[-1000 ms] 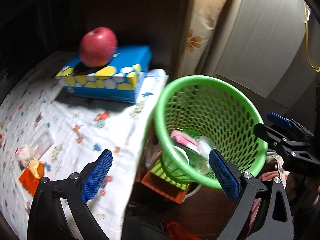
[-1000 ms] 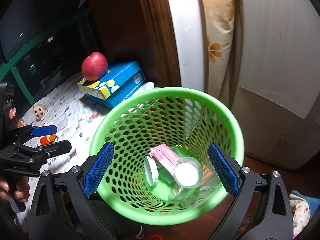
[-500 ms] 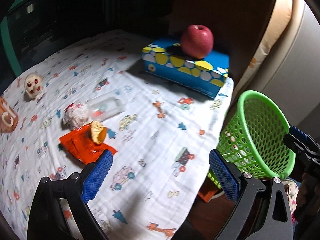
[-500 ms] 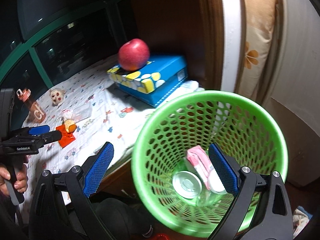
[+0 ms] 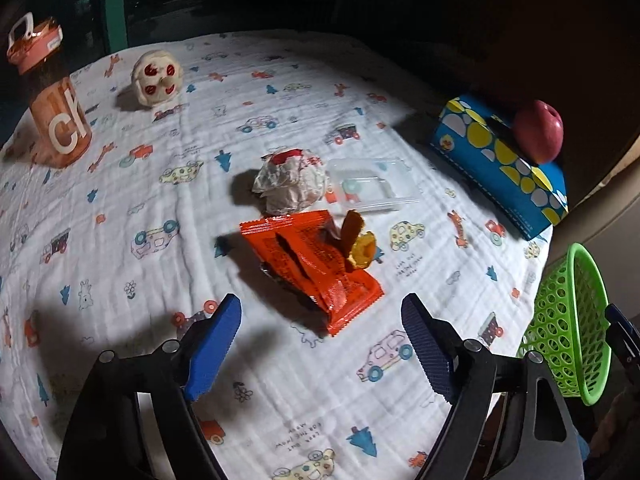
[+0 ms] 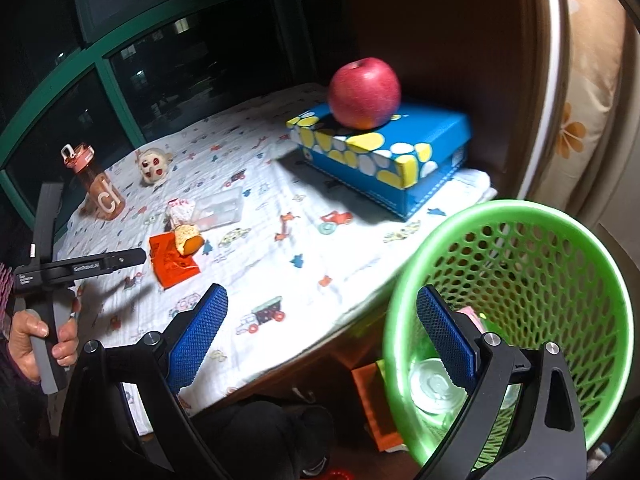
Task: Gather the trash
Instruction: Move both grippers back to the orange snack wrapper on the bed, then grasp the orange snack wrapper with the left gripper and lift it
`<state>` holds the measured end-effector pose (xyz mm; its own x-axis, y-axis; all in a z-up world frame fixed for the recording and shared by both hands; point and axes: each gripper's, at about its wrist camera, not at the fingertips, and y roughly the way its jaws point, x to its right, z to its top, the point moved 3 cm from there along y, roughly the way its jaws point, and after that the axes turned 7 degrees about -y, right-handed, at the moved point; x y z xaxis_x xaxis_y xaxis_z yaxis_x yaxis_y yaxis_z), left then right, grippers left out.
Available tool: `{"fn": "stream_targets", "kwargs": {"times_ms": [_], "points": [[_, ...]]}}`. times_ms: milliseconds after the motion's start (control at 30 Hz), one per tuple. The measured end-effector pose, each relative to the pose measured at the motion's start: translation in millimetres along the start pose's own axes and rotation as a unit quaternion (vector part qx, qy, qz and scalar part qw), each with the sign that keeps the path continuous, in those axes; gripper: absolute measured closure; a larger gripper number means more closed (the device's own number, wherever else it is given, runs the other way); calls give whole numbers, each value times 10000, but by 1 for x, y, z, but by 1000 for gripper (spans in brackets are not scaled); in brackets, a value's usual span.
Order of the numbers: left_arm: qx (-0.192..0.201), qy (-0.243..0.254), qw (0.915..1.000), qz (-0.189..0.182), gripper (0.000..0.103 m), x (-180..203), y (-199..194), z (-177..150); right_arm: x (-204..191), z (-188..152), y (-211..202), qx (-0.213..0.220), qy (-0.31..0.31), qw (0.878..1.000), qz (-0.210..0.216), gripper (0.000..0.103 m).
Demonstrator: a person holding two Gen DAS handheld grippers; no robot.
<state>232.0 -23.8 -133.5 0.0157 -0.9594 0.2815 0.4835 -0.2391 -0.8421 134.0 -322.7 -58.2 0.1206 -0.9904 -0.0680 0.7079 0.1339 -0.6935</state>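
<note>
Much bare desk (image 5: 120,208) surrounds the trash; its right edge meets the green bin (image 6: 516,216). One second ago the left hand-held gripper (image 5: 320,336) faced that bin; now it hangs above the orange wrapper (image 5: 312,260), jaws closing, nothing between them. Peel (image 5: 358,240) and paper ball (image 5: 290,182) touch the wrapper. The right hand-held gripper (image 6: 324,332) gapes empty.

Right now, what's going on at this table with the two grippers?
A person is clearing trash. The left gripper hovers over the orange wrapper, jaws closing with nothing between them yet. A crumpled paper ball and a clear plastic tray lie just beyond it. The right gripper is open, one finger inside the green basket, which already holds some trash.
</note>
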Motion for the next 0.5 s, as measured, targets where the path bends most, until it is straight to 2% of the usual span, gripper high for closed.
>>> {"fn": "stream_targets", "kwargs": {"times_ms": [400, 500], "points": [[-346, -485, 9981, -150, 26, -21, 43, 10, -37, 12, 35, -211, -213, 9991, 312, 9], [-408, -466, 9979, -206, 31, -20, 52, 11, -44, 14, 42, -256, -273, 9986, 379, 9]]}}
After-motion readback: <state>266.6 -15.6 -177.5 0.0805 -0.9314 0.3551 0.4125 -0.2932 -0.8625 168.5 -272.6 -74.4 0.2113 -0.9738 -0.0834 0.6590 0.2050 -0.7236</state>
